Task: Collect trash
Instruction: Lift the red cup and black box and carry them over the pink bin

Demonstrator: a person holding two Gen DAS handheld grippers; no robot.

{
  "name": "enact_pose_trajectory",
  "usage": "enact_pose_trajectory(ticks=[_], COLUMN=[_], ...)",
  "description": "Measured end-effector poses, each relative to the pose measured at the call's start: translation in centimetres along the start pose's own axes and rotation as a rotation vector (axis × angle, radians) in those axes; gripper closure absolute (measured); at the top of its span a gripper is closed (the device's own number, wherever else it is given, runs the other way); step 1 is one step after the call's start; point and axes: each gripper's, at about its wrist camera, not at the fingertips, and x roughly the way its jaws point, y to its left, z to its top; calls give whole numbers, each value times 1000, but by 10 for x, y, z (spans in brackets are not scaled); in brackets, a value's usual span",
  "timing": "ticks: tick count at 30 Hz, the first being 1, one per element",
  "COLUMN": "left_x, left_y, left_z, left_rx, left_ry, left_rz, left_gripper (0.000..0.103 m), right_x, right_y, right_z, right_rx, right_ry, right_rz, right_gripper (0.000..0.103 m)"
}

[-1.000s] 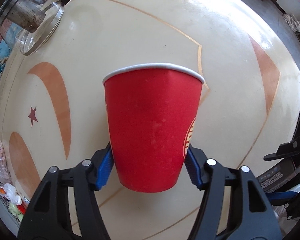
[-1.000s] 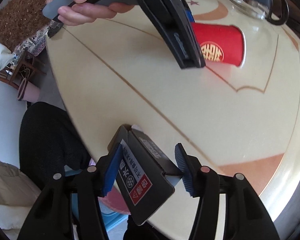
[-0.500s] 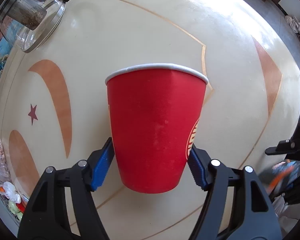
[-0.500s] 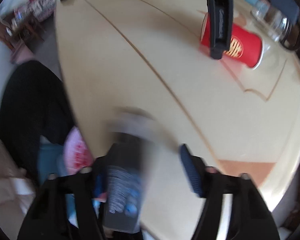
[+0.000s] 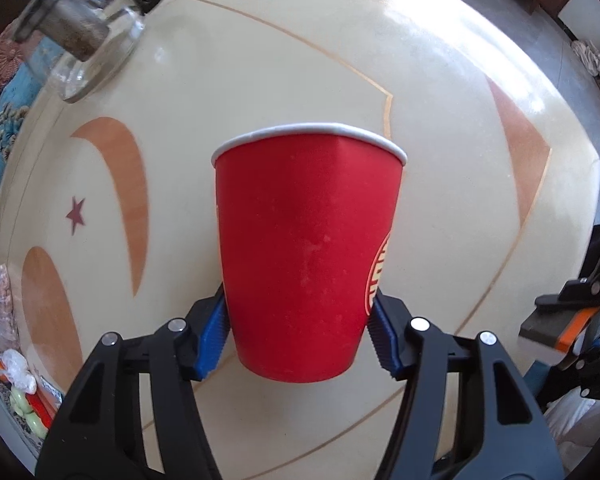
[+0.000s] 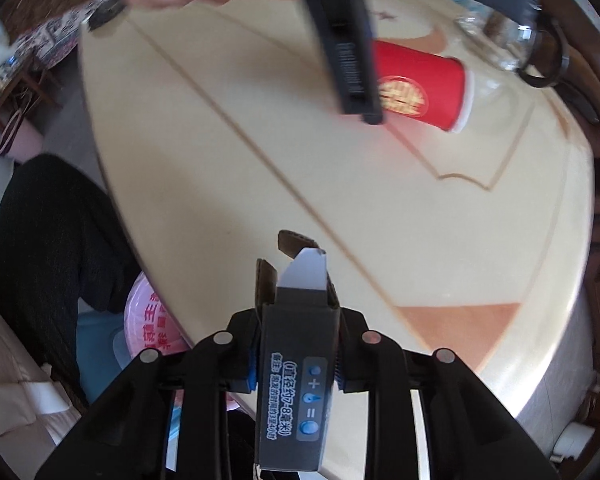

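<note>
My left gripper (image 5: pixel 300 340) is shut on a red paper cup (image 5: pixel 306 256) with a white rim and a gold emblem, held above the cream round table (image 5: pixel 260 60). The cup also shows in the right wrist view (image 6: pixel 418 80), beside the left gripper's black body. My right gripper (image 6: pixel 296 356) is shut on a dark grey cardboard box (image 6: pixel 296 384) with an open top flap and blue-white print, held over the table's near edge. The box and right gripper show at the right edge of the left wrist view (image 5: pixel 568 320).
A glass teapot (image 5: pixel 84 28) with a black handle stands at the table's far left, also in the right wrist view (image 6: pixel 512 44). Bagged snacks (image 5: pixel 4 320) lie at the left edge. A pink bag-lined bin (image 6: pixel 148 328) sits below the table beside the person's dark-clothed leg (image 6: pixel 56 232).
The right gripper has closed on the dark box, which has turned upright between the fingers. The left gripper still holds the red cup, almost unmoved.
</note>
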Motion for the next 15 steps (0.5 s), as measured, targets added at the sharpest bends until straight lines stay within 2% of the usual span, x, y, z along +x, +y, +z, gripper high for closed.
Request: enact_pose_trajectory(ticks=[5,11,13,15], left_x=[-36,-80,-91,-103], left_y=[-1,-23,-26,-46], left_z=[-25,-72,-76,-97], left_rx=[-45,-56,-61,-78], left_ry=[-76,-134,-155,-178], left_rz=[26,61,77,85], left_gripper=[43,43,43,43], right_x=[-34,-76,-83,-92], right_y=[2,15,26,32], right_z=[-2,-6,-10,-12], right_rx=[64,108,113,116], right_ry=[-61,-111,-117,-120], right_rz=[-67,-122,-130,-132], right_gripper=[77,77,77,77])
